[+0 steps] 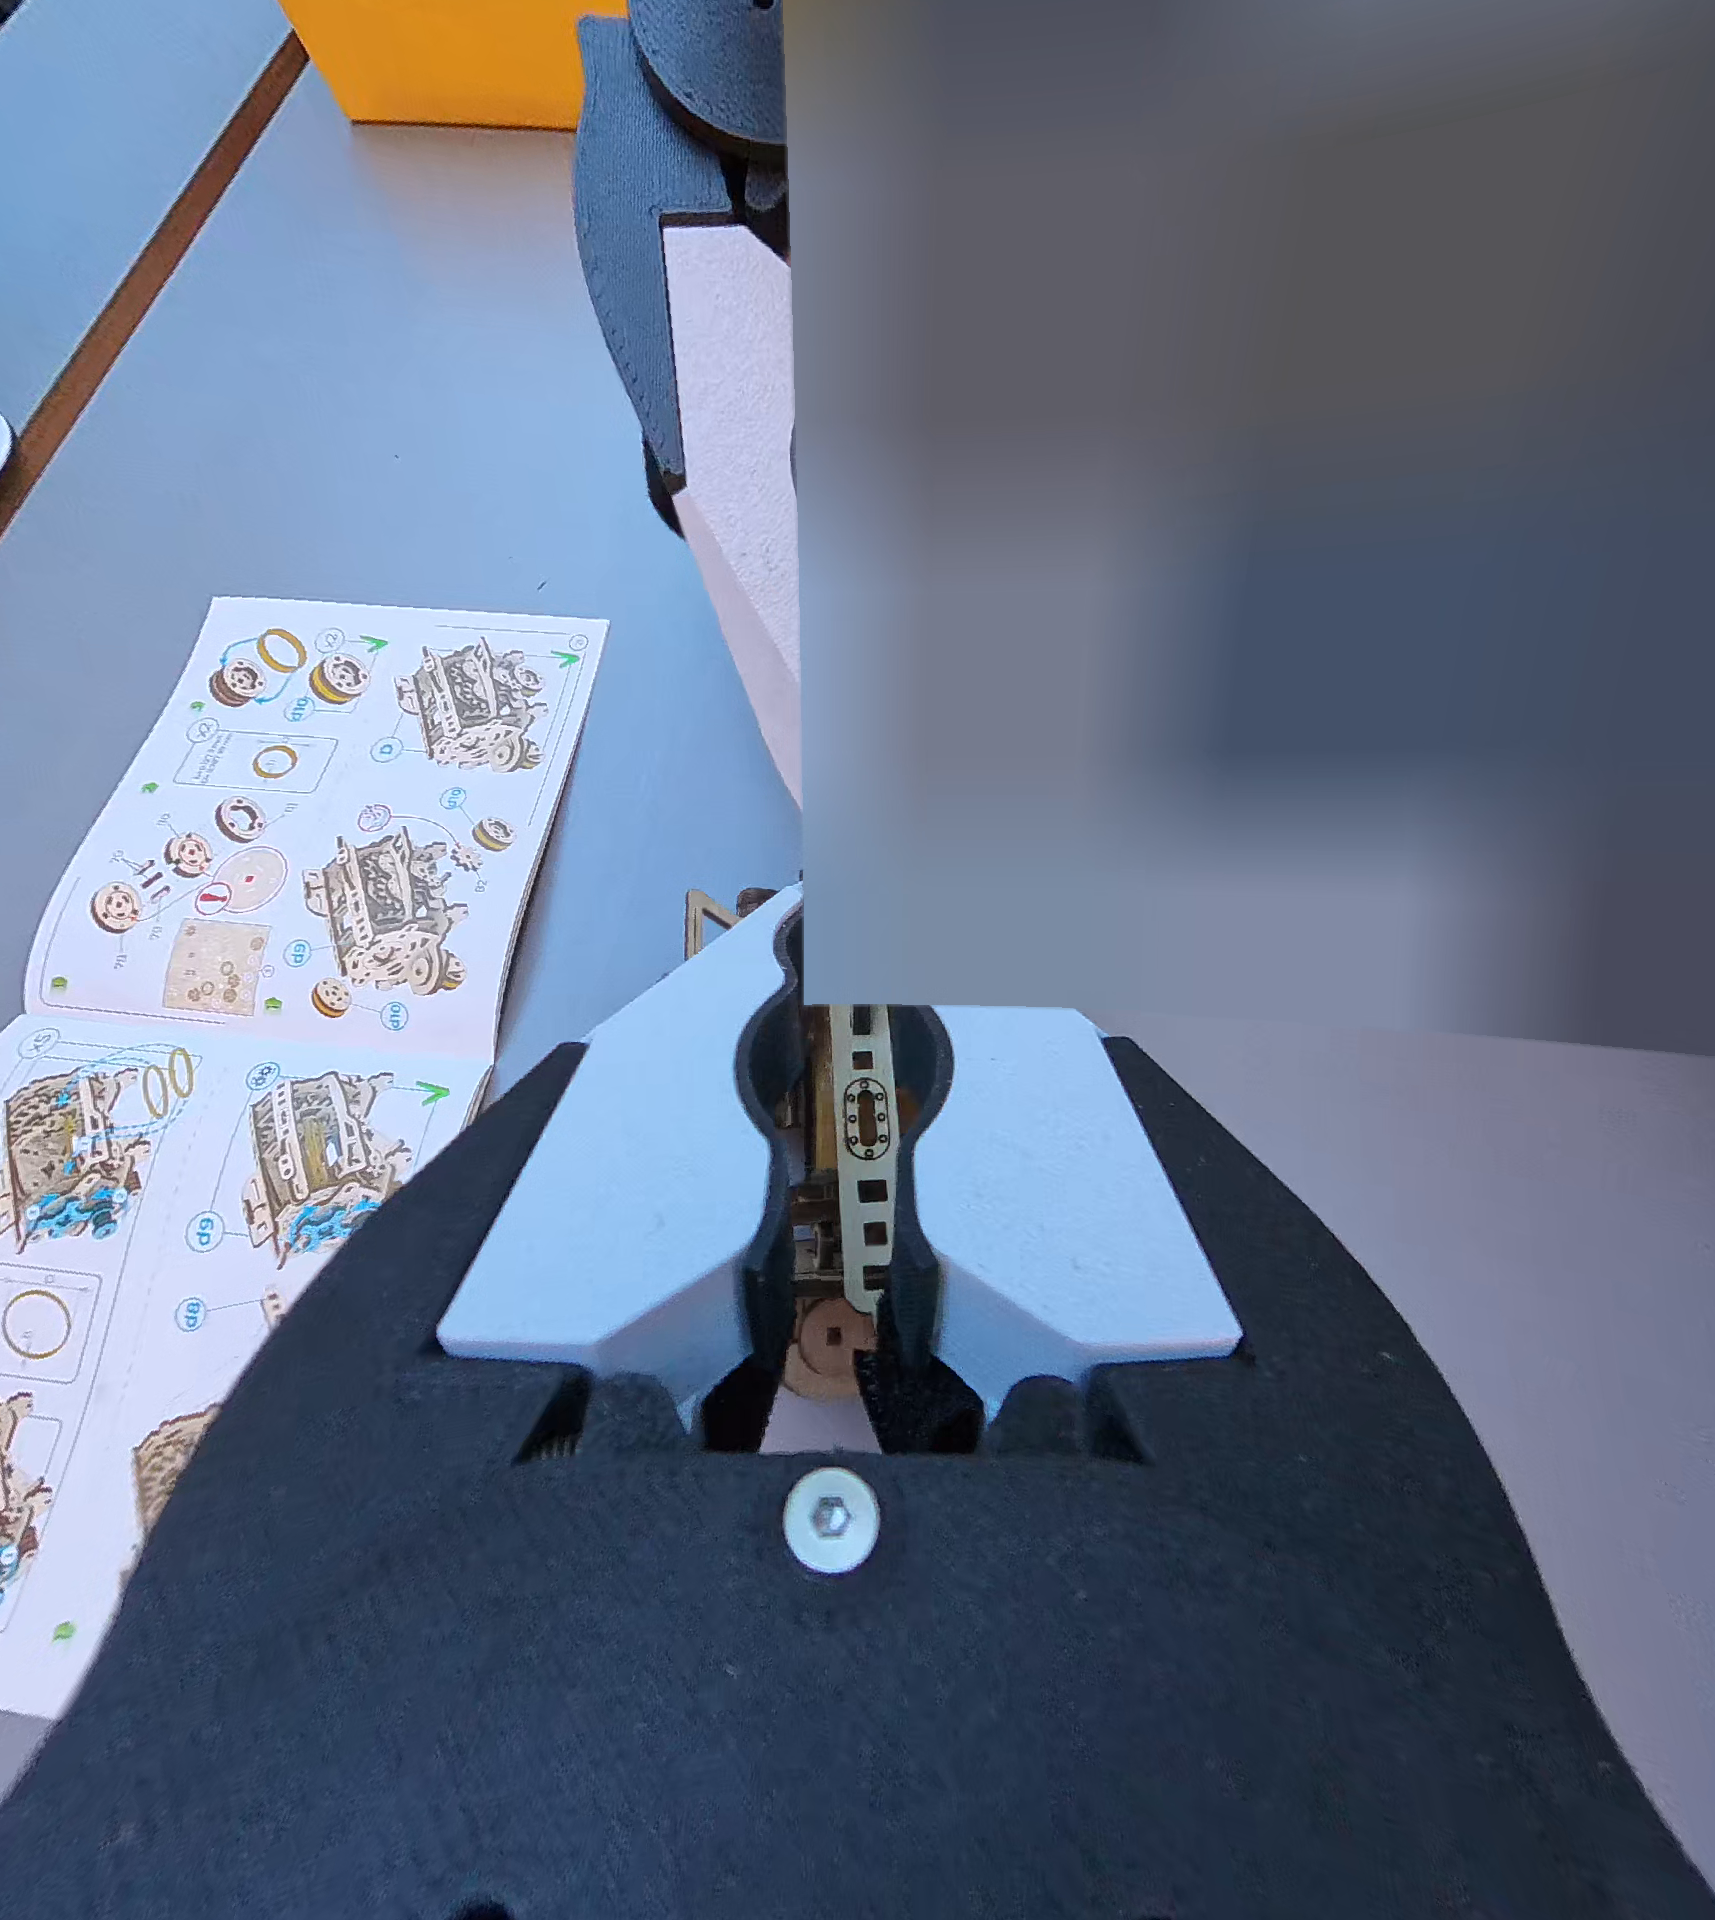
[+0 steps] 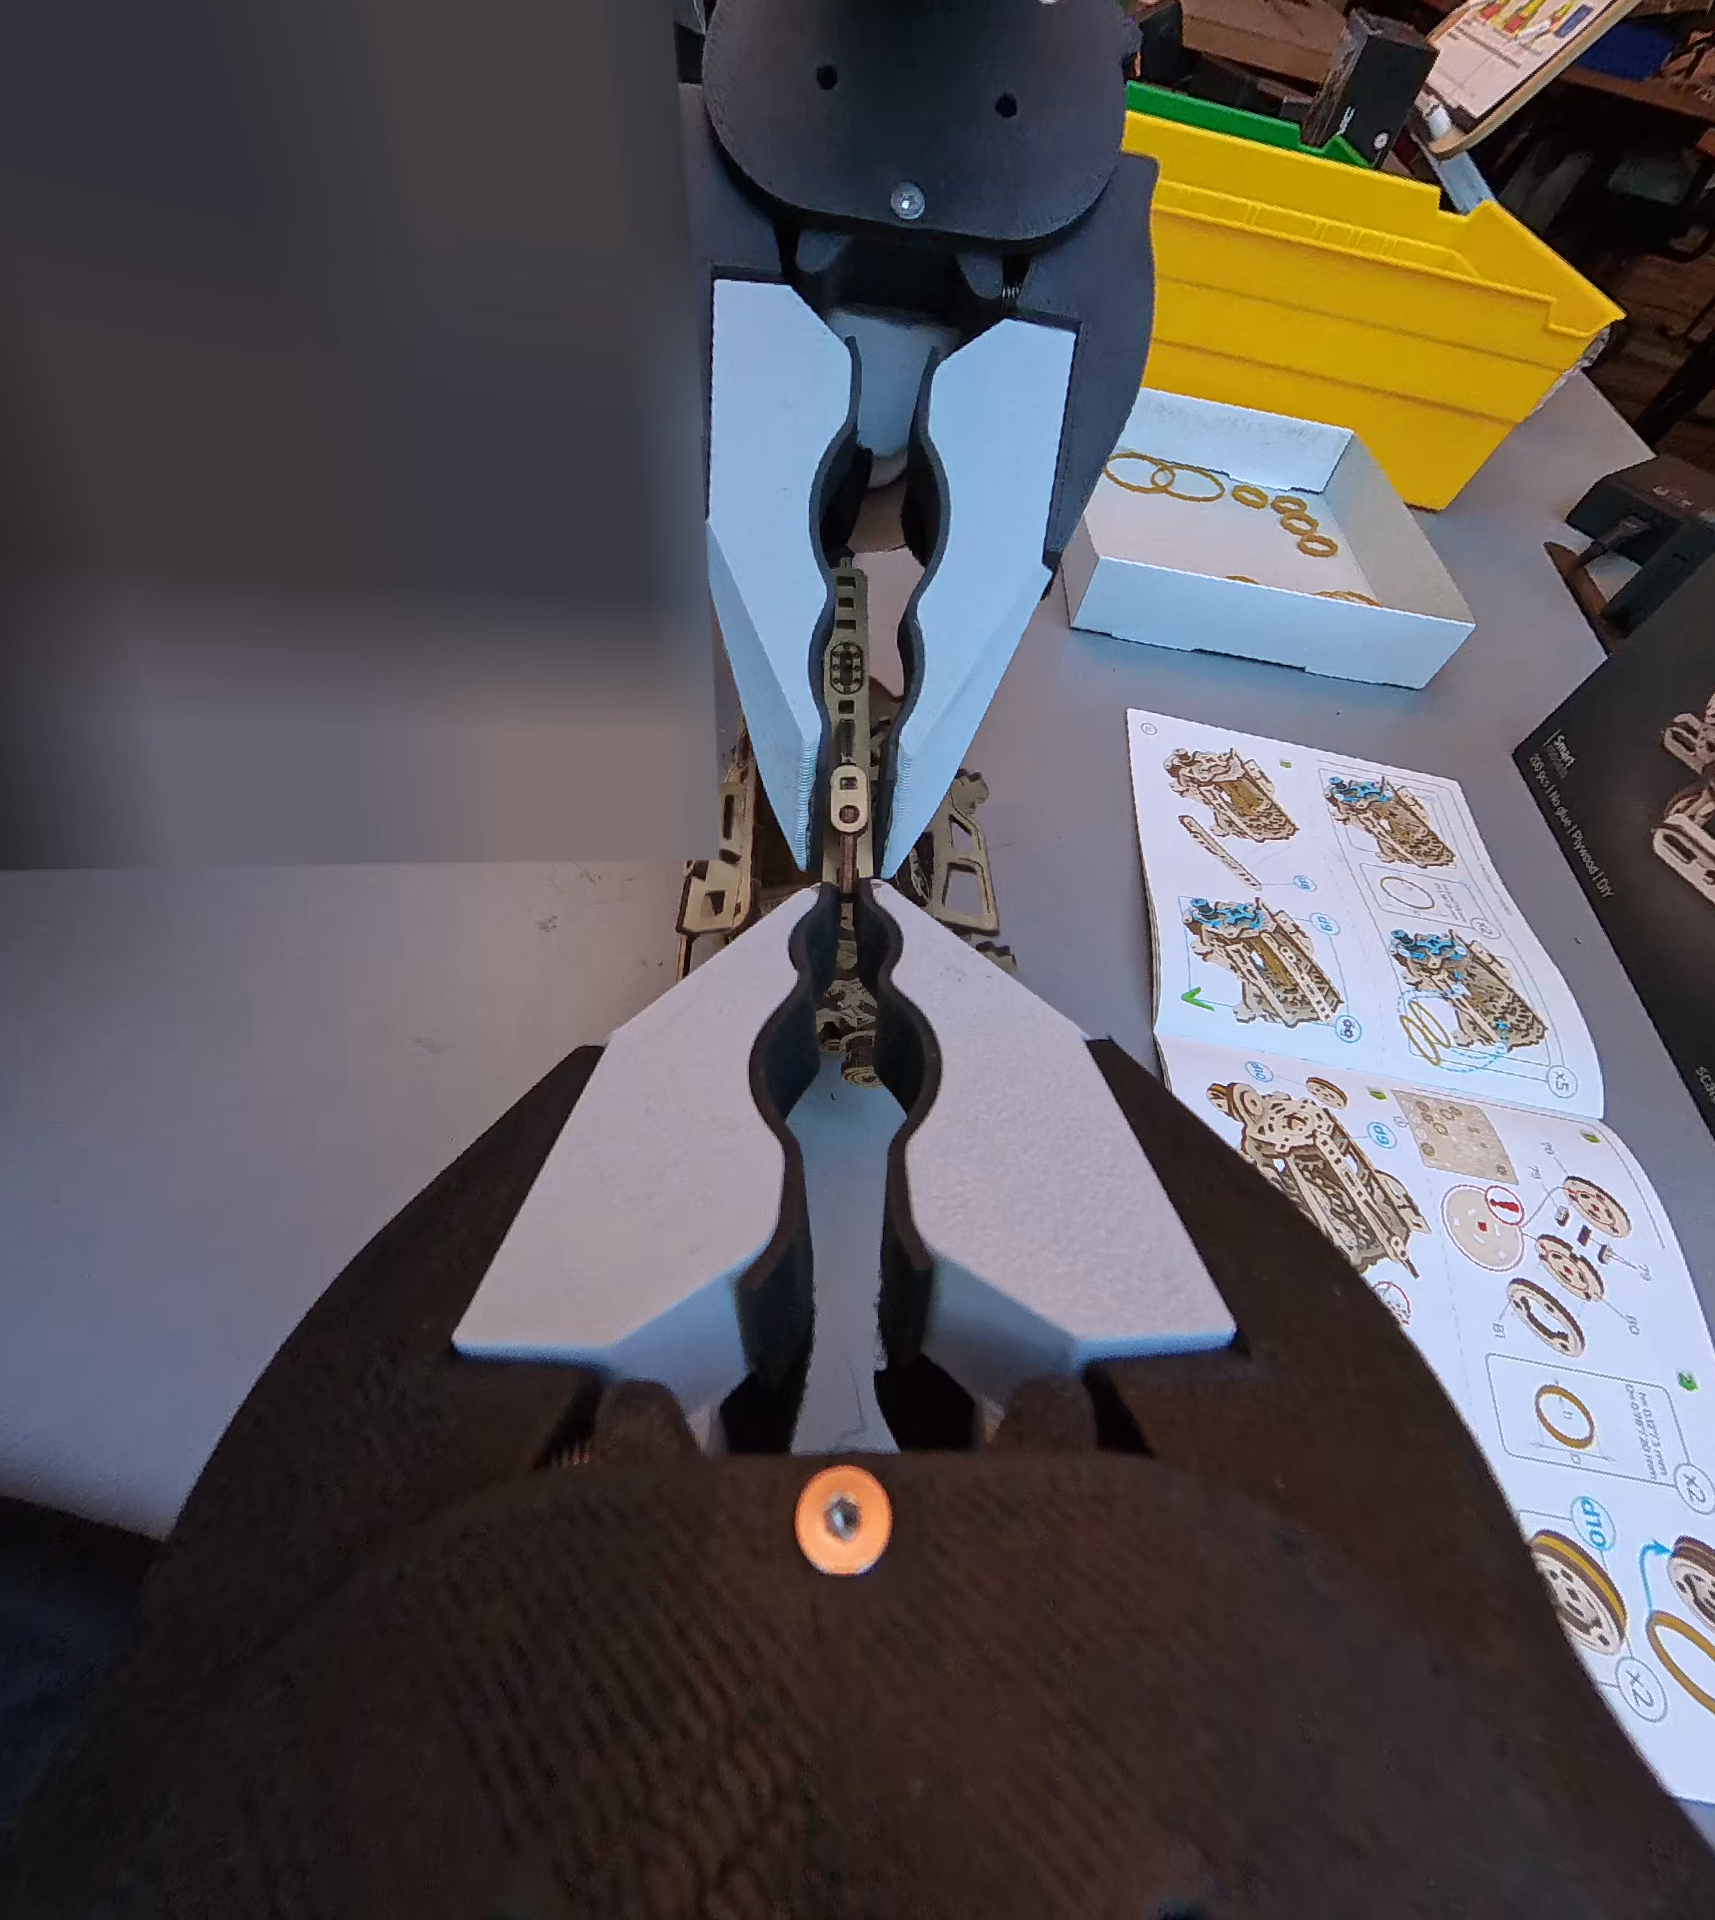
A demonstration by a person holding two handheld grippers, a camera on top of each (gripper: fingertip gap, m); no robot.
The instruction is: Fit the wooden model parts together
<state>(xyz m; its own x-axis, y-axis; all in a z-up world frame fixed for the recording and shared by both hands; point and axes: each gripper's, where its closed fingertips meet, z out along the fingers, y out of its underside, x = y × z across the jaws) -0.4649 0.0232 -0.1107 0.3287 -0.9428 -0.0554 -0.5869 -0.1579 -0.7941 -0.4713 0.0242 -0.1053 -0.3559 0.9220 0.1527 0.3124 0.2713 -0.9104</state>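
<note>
My left gripper (image 1: 837,1023) is shut on a pale wooden strip (image 1: 868,1143) with square holes; a mosaic patch hides its tips. In the right wrist view the left gripper (image 2: 845,857) comes in from the far side, holding that strip (image 2: 845,665) upright. A small pale link (image 2: 848,805) and a thin pin hang below the strip. My right gripper (image 2: 840,902) meets it tip to tip and is shut on the pin's lower end. The wooden model (image 2: 728,894) stands on the grey table under both grippers, mostly hidden. The right gripper's finger (image 1: 629,312) shows far off in the left wrist view.
An open instruction booklet (image 2: 1352,987) lies right of the model; it also shows in the left wrist view (image 1: 313,831). A white tray (image 2: 1393,634) of rubber rings, a yellow bin (image 2: 1352,291) and a black kit box (image 2: 1684,914) stand at the right. An orange box (image 1: 448,62) is far back. Only a small space, under 4 cm, lies between the two pairs of fingers.
</note>
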